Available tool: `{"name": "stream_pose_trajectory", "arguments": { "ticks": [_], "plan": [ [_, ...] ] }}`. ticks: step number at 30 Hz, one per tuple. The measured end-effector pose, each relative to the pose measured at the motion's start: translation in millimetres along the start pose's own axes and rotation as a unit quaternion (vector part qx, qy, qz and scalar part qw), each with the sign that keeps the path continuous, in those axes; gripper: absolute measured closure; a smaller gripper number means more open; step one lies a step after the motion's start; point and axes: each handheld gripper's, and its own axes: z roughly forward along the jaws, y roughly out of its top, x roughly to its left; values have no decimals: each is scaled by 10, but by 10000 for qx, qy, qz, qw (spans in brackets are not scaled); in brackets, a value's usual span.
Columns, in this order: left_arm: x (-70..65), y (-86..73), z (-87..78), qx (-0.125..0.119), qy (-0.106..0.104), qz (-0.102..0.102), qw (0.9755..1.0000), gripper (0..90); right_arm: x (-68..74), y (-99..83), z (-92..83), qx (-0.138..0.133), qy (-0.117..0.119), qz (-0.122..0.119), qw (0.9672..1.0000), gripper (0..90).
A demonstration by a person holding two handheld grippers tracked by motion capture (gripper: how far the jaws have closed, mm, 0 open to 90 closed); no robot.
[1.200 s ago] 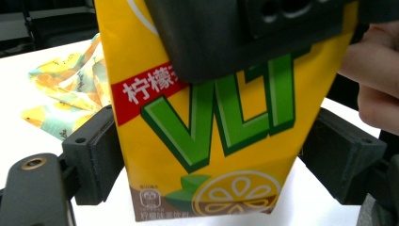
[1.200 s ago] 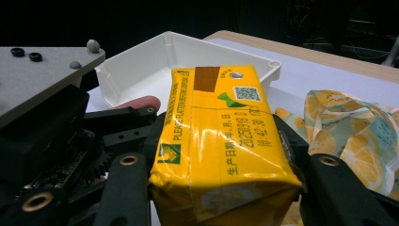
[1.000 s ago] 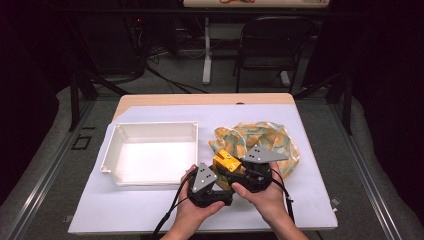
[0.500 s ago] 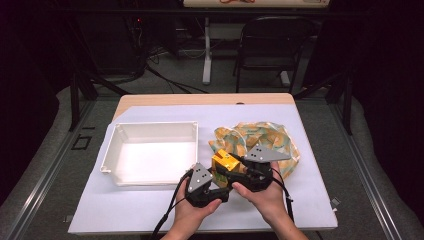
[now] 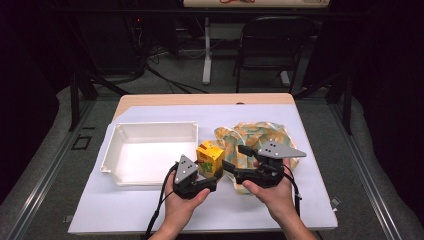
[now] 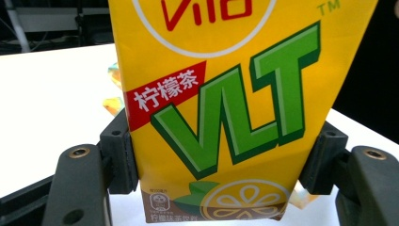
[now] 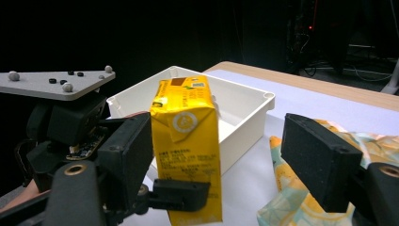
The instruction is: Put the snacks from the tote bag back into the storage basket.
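Though plain overhead, carton's (image 6: 221,108) "VLT" lettering.

Overhead light is falling brightly on the table (image 5: 150,220) while the room beyond is lying dark; the high view is looking soft, the close views sharp.

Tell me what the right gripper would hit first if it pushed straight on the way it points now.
Probably the yellow drink carton, standing just ahead between the right gripper jaws, which have just been opening and stand clear of it. Beyond it come the left gripper, shut on the carton, and the white tray. Depth is hard to judge.
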Motion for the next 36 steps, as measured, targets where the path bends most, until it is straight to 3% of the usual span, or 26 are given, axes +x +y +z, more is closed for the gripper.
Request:
{"name": "stream_pose_trajectory", "arguments": {
  "ticks": [15, 30, 36],
  "plan": [
    [151, 5, -49, -55, 203, -82, 9997, 309, -200, -88, -115, 32, -376, -36, 9993, 239],
    [336, 40, -130, -187, 465, -193, 9986, 309, -501, -424, -426, 182, -841, 7, 9963, 242],
    [395, 50, -169, -254, 547, -228, 9979, 310, -625, -596, -523, 223, -991, 159, 9947, 236]
  ]
}}
